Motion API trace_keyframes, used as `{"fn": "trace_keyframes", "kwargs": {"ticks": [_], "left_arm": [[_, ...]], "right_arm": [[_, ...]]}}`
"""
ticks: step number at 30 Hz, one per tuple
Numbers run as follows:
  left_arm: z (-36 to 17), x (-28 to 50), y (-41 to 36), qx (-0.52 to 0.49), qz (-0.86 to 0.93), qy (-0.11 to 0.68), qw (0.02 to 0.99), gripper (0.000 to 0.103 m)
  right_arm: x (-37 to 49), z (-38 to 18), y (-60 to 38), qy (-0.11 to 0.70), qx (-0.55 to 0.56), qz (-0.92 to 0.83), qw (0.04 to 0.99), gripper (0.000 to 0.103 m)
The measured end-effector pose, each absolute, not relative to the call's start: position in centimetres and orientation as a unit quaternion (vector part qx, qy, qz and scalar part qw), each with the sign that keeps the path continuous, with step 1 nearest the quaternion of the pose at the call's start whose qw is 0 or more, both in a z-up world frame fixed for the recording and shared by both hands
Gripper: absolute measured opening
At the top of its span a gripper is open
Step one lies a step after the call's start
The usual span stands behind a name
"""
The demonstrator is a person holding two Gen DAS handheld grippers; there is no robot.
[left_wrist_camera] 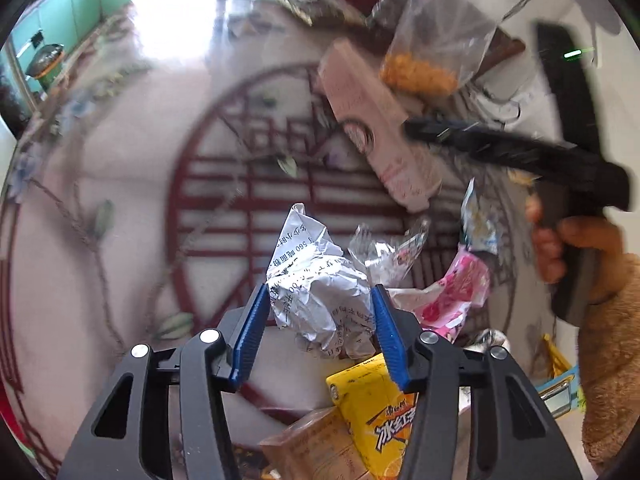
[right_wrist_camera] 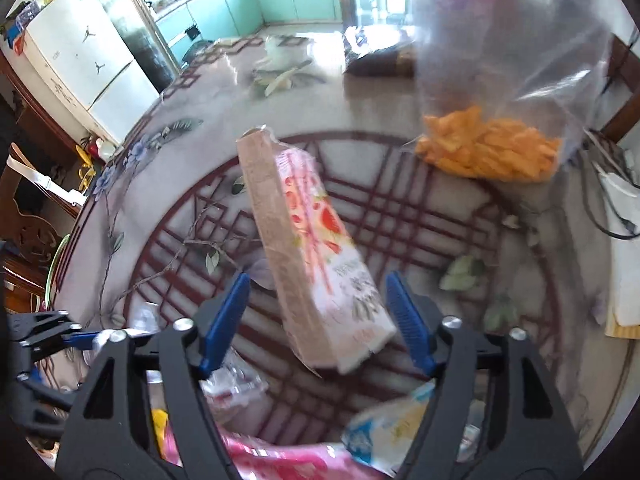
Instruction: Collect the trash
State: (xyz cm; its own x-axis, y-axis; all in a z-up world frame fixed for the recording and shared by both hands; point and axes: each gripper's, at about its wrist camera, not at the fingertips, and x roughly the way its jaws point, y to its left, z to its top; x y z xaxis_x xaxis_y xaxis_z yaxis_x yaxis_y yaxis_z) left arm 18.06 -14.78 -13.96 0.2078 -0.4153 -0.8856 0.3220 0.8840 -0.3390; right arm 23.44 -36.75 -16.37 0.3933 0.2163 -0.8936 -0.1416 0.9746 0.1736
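Note:
A crumpled ball of printed white paper [left_wrist_camera: 320, 292] sits between the blue pads of my left gripper [left_wrist_camera: 319, 289], and both pads press on its sides. A long pink snack box [right_wrist_camera: 316, 260] lies tilted and blurred between the wide jaws of my right gripper [right_wrist_camera: 317, 276], which stands open, with a gap on the left side. In the left wrist view the same box [left_wrist_camera: 372, 120] shows beside the right gripper [left_wrist_camera: 420, 130], held by a hand [left_wrist_camera: 576, 248].
The round table [left_wrist_camera: 224, 184] has a red lattice pattern. On it lie a yellow drink carton [left_wrist_camera: 372, 412], a brown carton [left_wrist_camera: 316, 448], a pink wrapper [left_wrist_camera: 452, 296], a clear wrapper [left_wrist_camera: 384, 248] and a clear bag of orange snacks [right_wrist_camera: 488, 152]. Cables [right_wrist_camera: 612, 216] run at the right.

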Motion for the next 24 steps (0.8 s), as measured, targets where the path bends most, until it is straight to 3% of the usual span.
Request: {"fn": "trace_keyframes", "kwargs": {"ticks": [3,5,10,24], "left_arm": [[-12.6,17.5,-13.2,-0.039,-0.227,0.567,0.791,0.049],[-11.7,16.9,-11.8,-0.037,-0.216,0.557,0.801,0.049],[-10.8,15.9,-9.2,-0.040,-0.190,0.545,0.816,0.050],[-8.5,11.7,-3.0,-0.071,-0.159,0.507,0.844,0.050]], "right_arm": [[24.5,-18.3,-36.2,0.561,0.031,0.097,0.822,0.075],[24.8,-19.3,-36.1,0.575,0.029,0.087,0.813,0.064],[24.1,-18.3,-36.1,0.558,0.033,0.082,0.825,0.046],[15.9,-9.6,-31.6,0.482,0.075,0.094,0.868,0.039]]}}
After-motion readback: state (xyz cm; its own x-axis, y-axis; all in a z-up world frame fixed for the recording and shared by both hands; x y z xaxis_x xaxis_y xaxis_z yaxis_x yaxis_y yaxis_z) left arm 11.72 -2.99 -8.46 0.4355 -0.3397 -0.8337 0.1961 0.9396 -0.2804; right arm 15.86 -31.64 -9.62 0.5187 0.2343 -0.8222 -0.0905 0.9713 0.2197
